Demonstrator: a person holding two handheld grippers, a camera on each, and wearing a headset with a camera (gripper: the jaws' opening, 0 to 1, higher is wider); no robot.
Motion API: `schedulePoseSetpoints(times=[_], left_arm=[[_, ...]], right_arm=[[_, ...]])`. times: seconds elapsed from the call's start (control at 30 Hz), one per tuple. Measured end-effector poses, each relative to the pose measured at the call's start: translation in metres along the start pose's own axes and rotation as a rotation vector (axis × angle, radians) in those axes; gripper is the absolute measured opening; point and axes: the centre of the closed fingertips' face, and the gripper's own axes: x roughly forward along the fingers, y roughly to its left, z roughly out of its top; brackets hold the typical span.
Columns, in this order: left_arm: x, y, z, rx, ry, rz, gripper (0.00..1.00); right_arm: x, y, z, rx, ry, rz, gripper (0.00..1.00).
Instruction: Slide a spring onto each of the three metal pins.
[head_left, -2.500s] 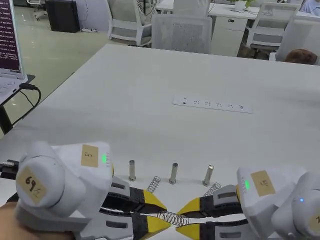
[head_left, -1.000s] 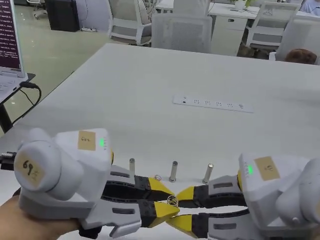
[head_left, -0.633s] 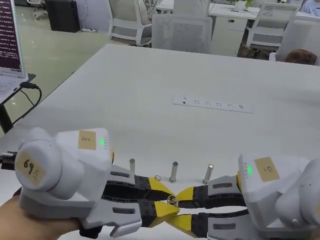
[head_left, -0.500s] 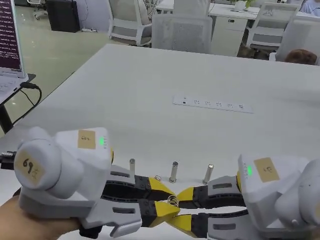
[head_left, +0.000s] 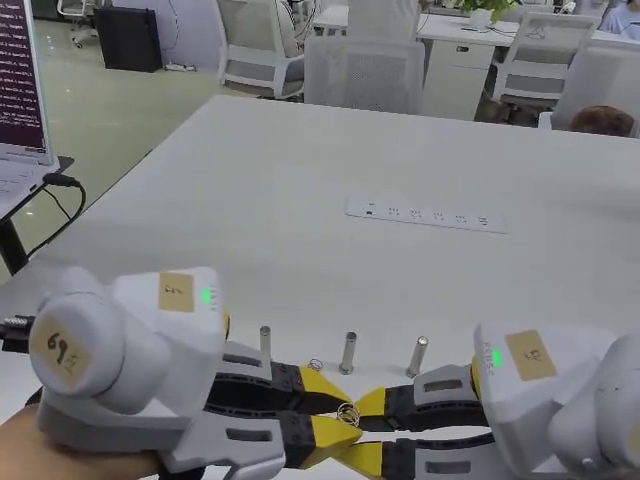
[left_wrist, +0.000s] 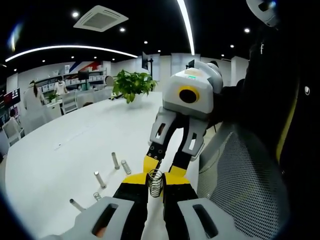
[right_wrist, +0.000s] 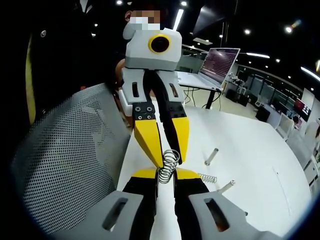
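Now two grippers meet nose to nose above a white table (head_left: 300, 180), sharing one spring.
The left gripper (left_wrist: 156, 179) has its yellow-tipped jaws drawn nearly together, pinching one end of the spring (right_wrist: 170, 161). The right gripper (right_wrist: 166, 174), facing it, clamps just as narrowly on the other end. A power strip (head_left: 425, 213) lies well beyond them on the table. Three metal pins (head_left: 348, 352) stand upright in a row just past the jaw tips. A loose spring (head_left: 315, 363) rests between the left and middle pins, and a second loose spring (left_wrist: 126, 166) lies beside the right pin.
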Motion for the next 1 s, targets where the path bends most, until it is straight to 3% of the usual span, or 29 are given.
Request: schedulePoseSetpoints(times=[0.23,0.43,0.8,1.0], left_arm=[[-0.002,0.003,-0.002,-0.002,-0.002,0.01,0.03],[-0.005,0.009,-0.004,-0.009,-0.002,0.024,0.03],[-0.009,0.023,-0.006,-0.023,-0.01,0.052,0.03],[-0.013,0.032,-0.009,-0.035,-0.013,0.076,0.03]], right_arm=[[0.0,-0.003,-0.001,0.019,0.001,-0.011,0.14],[-0.008,-0.014,-0.002,0.045,-0.009,-0.055,0.23],[-0.023,-0.031,-0.01,0.115,-0.008,-0.128,0.48],[-0.037,-0.043,-0.016,0.143,-0.014,-0.194,0.6]])
